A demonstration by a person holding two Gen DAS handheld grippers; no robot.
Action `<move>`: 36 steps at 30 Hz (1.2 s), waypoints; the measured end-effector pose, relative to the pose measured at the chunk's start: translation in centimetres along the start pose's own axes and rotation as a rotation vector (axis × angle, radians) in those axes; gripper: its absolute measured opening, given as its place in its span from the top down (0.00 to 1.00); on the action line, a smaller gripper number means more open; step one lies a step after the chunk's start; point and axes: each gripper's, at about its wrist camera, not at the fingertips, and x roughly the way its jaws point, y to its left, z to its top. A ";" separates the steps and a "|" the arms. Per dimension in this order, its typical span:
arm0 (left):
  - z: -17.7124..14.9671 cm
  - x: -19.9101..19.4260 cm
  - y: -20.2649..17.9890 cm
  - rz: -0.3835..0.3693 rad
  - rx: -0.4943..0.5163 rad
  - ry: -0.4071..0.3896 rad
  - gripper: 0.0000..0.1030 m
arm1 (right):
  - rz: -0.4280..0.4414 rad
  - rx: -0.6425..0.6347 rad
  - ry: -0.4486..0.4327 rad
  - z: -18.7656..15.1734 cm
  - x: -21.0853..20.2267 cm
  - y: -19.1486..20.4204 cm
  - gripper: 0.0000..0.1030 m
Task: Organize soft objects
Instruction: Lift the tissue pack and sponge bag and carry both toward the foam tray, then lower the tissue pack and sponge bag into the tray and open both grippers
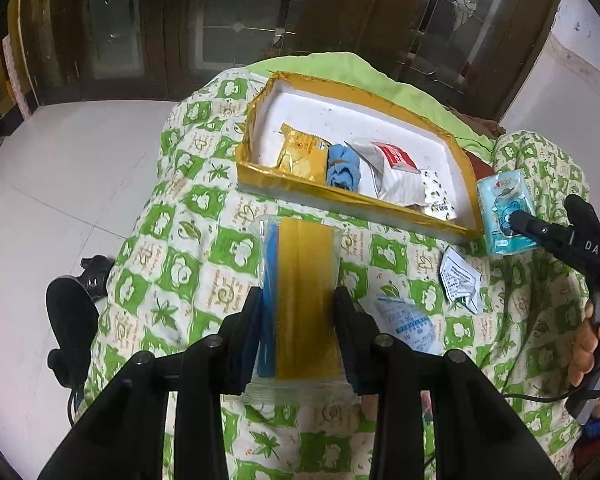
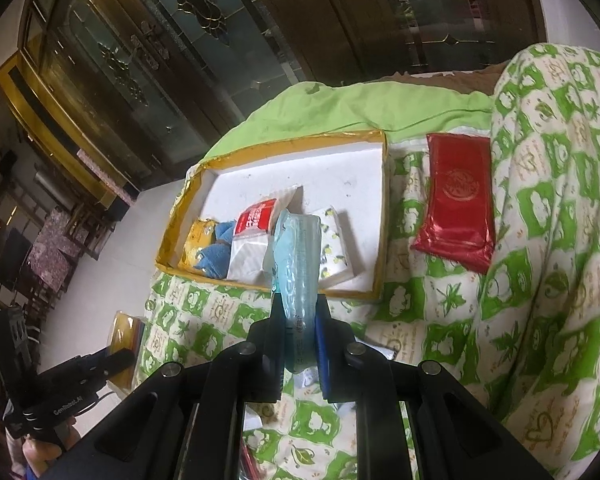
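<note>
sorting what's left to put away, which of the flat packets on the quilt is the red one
The red packet lying right of the yellow-rimmed tray, outside it. The white packets near the grippers are pale and printed.

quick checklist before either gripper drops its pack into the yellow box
1. Left gripper shut on the yellow and blue pack: ok.
2. Right gripper shut on the light blue tissue pack: ok.
3. Free floor in the yellow box, at the far part: ok.
4. Left pack over the box: not ok, it is short of the near wall.
5. Right pack over the box: cannot tell.
6. Red pouch outside the box: not ok.
</note>
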 end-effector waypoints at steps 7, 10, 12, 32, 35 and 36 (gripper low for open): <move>1.0 0.9 -0.3 0.011 0.020 0.016 0.67 | -0.001 -0.024 0.016 2.8 0.6 1.1 0.87; 1.5 1.3 -0.4 0.022 0.031 0.024 0.67 | 0.002 -0.037 0.010 4.0 1.0 1.8 0.87; 1.9 1.5 -0.5 0.029 0.035 0.025 0.67 | 0.003 -0.035 0.010 4.7 1.5 1.9 0.87; 9.2 4.1 -2.1 0.049 0.089 0.011 0.67 | -0.041 0.040 0.006 7.2 5.0 -0.7 0.87; 10.8 5.2 -2.2 0.048 0.082 0.015 0.67 | -0.034 0.053 0.017 7.6 6.1 -0.9 0.87; 11.4 5.7 -2.2 0.047 0.081 0.018 0.67 | -0.030 0.058 0.019 7.7 6.4 -1.0 0.87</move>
